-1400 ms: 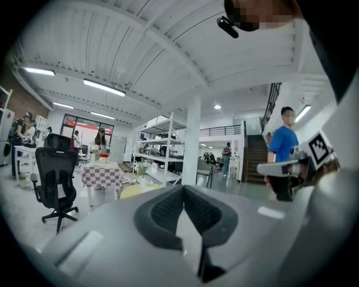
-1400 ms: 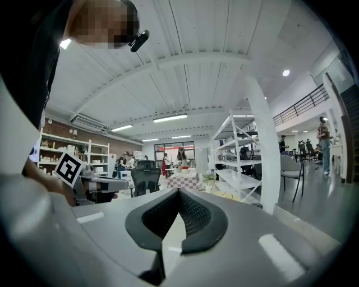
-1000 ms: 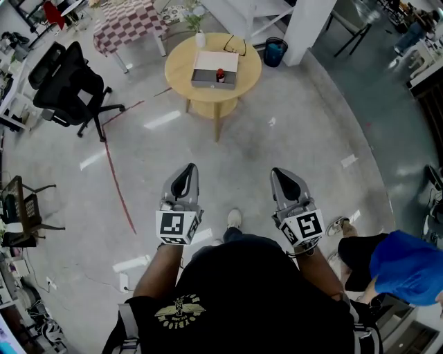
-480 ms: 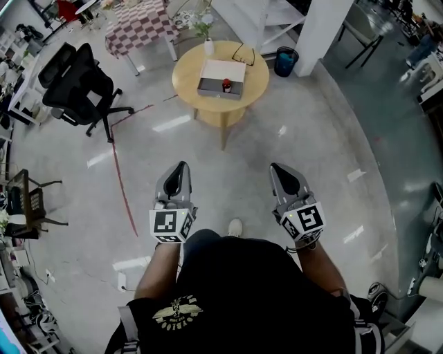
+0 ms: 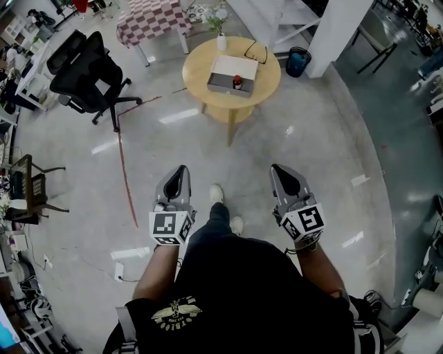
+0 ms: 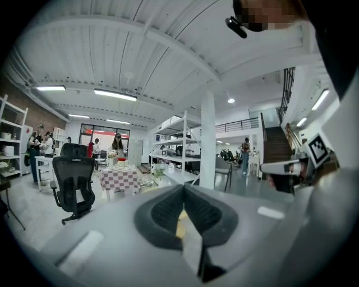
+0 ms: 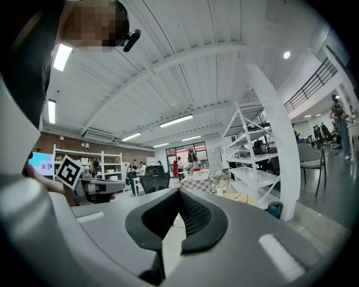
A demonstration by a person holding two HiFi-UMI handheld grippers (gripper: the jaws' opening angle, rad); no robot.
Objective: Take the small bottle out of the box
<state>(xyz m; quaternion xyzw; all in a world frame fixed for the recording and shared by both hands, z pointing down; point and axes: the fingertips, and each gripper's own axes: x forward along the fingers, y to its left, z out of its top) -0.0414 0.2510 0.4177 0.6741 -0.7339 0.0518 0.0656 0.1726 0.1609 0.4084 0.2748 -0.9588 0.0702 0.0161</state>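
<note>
A small bottle with a red cap (image 5: 237, 82) stands in an open white-and-grey box (image 5: 230, 71) on a round wooden table (image 5: 201, 72), far ahead across the floor in the head view. My left gripper (image 5: 181, 169) and right gripper (image 5: 278, 168) are held side by side in front of the person's body, pointing toward the table and well short of it. In the left gripper view the left gripper's (image 6: 183, 188) jaws meet at the tips with nothing between them. The right gripper (image 7: 179, 193) is likewise shut and empty.
A black office chair (image 5: 91, 68) and a chequered table (image 5: 149, 16) stand left of the round table. A blue bin (image 5: 297, 62) and a white pillar (image 5: 339, 28) lie to its right. Glasses (image 5: 255, 50) and a plant vase (image 5: 221, 40) share the tabletop. A red line (image 5: 124, 173) crosses the floor.
The person has walked toward the round table, which now sits nearer and further right in the head view. A foot has stepped forward between the grippers. Both grippers stay shut.
</note>
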